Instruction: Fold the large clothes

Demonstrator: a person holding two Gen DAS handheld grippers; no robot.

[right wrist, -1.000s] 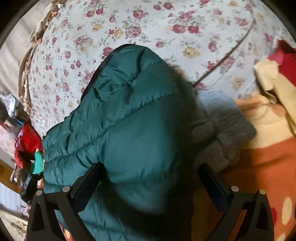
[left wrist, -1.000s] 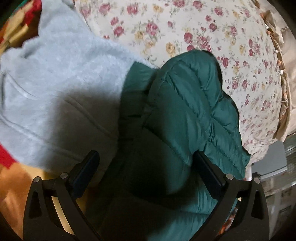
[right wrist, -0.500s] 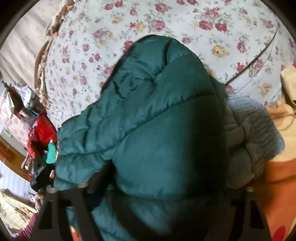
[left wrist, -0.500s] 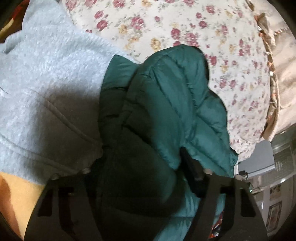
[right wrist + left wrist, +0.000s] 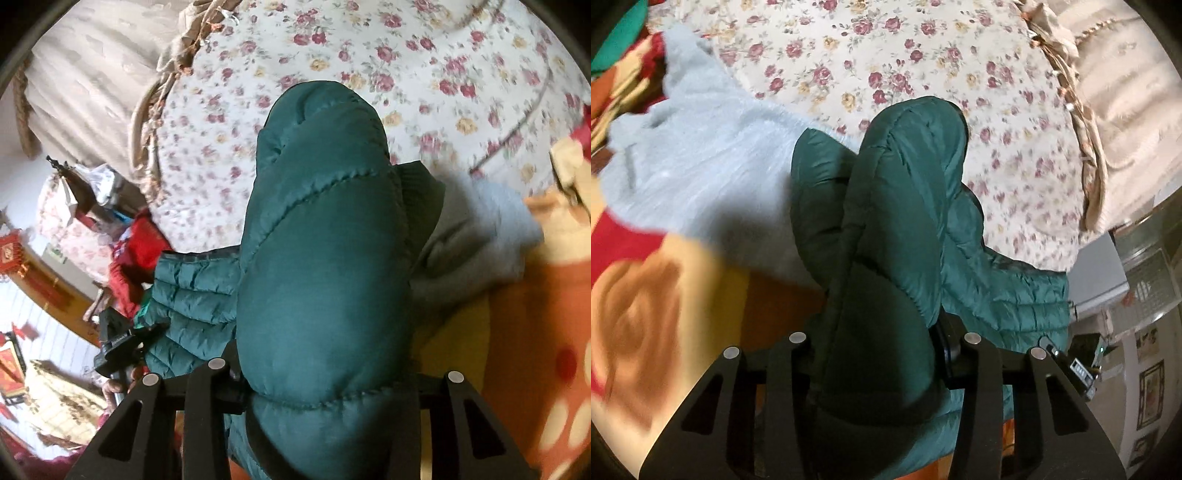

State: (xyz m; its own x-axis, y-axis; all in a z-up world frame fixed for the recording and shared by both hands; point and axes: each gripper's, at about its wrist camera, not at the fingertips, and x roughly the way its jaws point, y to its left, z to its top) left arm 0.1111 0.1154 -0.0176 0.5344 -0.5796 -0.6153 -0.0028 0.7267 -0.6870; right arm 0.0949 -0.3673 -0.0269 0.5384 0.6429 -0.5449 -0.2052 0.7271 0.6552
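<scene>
The left gripper (image 5: 879, 354) and right gripper (image 5: 325, 387) each pinch the puffy green jacket (image 5: 908, 206). It looks slippery, so it may slide out and unfold.

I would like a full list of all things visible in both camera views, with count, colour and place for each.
puffer jacket: one, dark green, bunched on the bed, a thick fold clamped in each hand-held gripper.
fleece garment: one, pale grey, on the bed next to the jacket.
floral bedspread: one, cream with red and yellow roses, beyond the jacket.
blanket: one, orange, yellow and red, under the fleece garment.
fringed cloth: one, beige, at the far edge of the bed.
red clutter: number unclear, beside the bed in the right wrist view.
left hand-held gripper: one, black, shut on the jacket.
right hand-held gripper: one, black, shut on the jacket.
</scene>
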